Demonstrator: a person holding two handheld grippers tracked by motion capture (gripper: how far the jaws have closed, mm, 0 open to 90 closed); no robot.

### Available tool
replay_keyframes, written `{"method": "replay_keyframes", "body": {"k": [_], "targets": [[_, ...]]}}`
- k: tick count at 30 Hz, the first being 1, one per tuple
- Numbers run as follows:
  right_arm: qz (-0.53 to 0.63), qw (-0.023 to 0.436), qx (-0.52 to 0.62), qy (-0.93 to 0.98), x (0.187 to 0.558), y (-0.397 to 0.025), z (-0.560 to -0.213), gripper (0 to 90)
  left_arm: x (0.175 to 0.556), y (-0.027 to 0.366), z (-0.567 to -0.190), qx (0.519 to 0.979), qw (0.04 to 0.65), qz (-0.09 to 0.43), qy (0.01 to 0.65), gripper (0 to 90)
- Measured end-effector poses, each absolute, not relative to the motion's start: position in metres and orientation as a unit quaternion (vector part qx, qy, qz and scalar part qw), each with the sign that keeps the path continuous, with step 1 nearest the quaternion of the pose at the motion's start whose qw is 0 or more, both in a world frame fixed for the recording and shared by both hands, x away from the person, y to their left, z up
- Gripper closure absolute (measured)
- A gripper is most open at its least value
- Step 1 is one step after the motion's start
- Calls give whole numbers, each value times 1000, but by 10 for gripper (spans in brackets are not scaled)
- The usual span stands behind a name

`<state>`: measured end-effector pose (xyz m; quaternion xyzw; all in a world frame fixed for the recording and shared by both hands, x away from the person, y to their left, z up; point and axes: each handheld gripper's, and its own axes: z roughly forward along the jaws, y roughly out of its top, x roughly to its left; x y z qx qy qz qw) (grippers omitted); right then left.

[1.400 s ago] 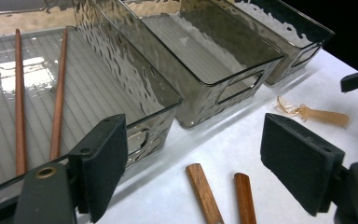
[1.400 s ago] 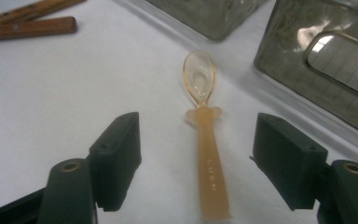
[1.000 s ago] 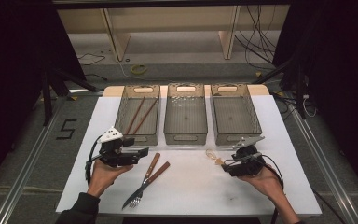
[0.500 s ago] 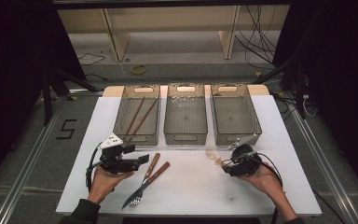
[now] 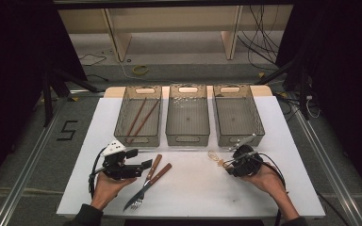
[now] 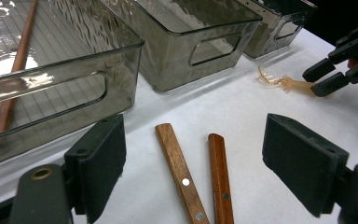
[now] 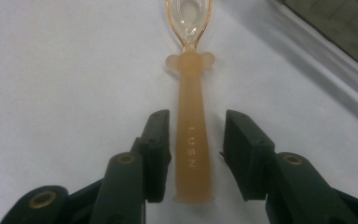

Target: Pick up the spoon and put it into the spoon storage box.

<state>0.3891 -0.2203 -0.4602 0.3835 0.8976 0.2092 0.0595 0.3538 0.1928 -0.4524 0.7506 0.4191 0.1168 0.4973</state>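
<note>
High view looks down over the table (image 5: 193, 188); both gripper views sit low and close (sharing the spoon (image 7: 193, 140)).

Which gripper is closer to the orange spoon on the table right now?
Right. The right gripper has its open jaws on either side of the orange spoon handle, not yet closed. The left gripper is across the table, by the two wooden-handled utensils.

This was a lab recording bay: a white-covered table (image 5: 264, 188) stood between black curtains (image 5: 23, 47), aluminium floor rails (image 5: 23, 174), loose black cables (image 5: 259, 33), and a taped floor numeral (image 5: 67, 130).
</note>
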Motion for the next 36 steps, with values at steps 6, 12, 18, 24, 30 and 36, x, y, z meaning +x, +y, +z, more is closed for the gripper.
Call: {"method": "replay_keyframes", "body": {"k": [6, 12, 18, 24, 30, 36], "targets": [[187, 58, 376, 905, 391, -215, -462, 683, 351, 190, -457, 757, 492, 122, 413, 210], [174, 63, 373, 909, 393, -211, -461, 741, 350, 188, -457, 758, 492, 127, 410, 212], [177, 74, 367, 910, 390, -209, -457, 753, 349, 191, -457, 756, 494, 130, 409, 215], [200, 64, 354, 911, 385, -208, -447, 757, 349, 190, -459, 758, 491, 129, 410, 215], [226, 70, 351, 906, 381, -209, -437, 758, 350, 191, -460, 758, 490, 127, 411, 214], [254, 78, 346, 900, 380, -209, -427, 758, 350, 190, -460, 757, 491, 125, 413, 214]]}}
